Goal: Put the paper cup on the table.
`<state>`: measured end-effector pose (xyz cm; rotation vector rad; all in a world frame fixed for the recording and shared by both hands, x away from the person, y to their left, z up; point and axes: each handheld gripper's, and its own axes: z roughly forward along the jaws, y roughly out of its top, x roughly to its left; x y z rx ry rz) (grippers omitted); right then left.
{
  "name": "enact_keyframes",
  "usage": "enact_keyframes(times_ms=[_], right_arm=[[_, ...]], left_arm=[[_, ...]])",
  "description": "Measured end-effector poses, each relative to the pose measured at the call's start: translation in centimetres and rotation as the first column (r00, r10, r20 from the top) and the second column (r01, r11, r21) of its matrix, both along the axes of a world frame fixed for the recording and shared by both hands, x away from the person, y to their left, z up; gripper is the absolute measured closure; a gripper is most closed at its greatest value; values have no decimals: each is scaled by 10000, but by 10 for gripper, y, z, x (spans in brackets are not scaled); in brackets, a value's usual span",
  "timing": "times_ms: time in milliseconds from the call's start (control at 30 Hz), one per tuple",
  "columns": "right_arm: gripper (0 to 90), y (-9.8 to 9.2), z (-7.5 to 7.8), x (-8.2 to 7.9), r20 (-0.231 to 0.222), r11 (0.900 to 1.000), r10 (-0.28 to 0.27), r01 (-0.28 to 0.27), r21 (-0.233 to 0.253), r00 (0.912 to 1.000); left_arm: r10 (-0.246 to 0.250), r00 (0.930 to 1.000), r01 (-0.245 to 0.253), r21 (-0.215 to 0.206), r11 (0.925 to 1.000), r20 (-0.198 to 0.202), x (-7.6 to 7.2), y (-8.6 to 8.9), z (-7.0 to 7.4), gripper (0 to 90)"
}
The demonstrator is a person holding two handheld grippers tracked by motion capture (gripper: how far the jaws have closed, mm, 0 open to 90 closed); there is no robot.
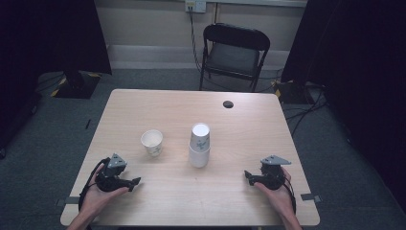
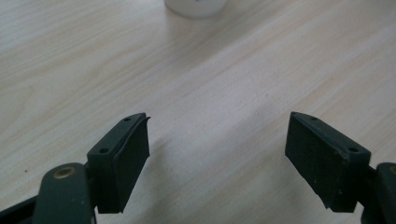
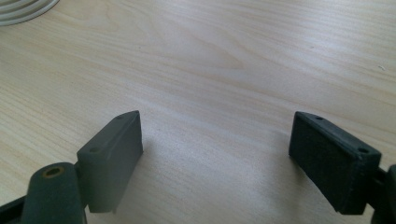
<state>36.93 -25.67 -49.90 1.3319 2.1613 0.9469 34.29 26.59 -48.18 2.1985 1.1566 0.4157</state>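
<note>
While both hands are resting at the near edge of the table [image 1: 143, 103], the left gripper [image 1: 135, 182] and the right gripper [image 1: 247, 175] are each lying low on the wood with jaws spread wide and nothing between them. Two groups of paper cups are standing mid-table: one single cup [image 1: 152, 142], upright and open, to the left, and one stack of two cups [image 1: 199, 144] just to its right, turned mouth down. Both are sitting well apart from either gripper. One black folding chair [image 1: 234, 52] is standing beyond the table.
</note>
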Motion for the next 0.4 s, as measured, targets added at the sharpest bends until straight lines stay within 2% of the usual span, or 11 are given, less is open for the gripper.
enact_keyframes(times_ms=[33,67,100,200,233,267,400], right_arm=[[171,0,0,0,0,10000,4,-4,0,10000],[171,0,0,0,-2,10000,-1,1,2,10000],[172,0,0,0,-2,10000,-1,1,1,10000],[172,0,0,-1,40,10000,-32,32,-14,10000],[172,1,0,-1,27,10000,-71,71,-7,10000],[172,1,0,-1,49,10000,-78,78,-24,10000],[159,1,0,-1,38,9999,-142,142,-38,9999]], left_arm=[[96,9999,-96,-17,10000,-108,1,1,-5,185],[218,9997,-218,3,9998,128,2,0,-9,163],[219,9997,-218,-112,9997,141,3,1,-10,119],[121,9981,-99,-350,9993,607,4,2,-16,89],[112,9959,-62,-551,9985,901,5,2,-20,57],[160,9959,-110,-573,9983,889,5,1,-20,33],[186,9959,-135,-577,9982,885,5,1,-20,31]])
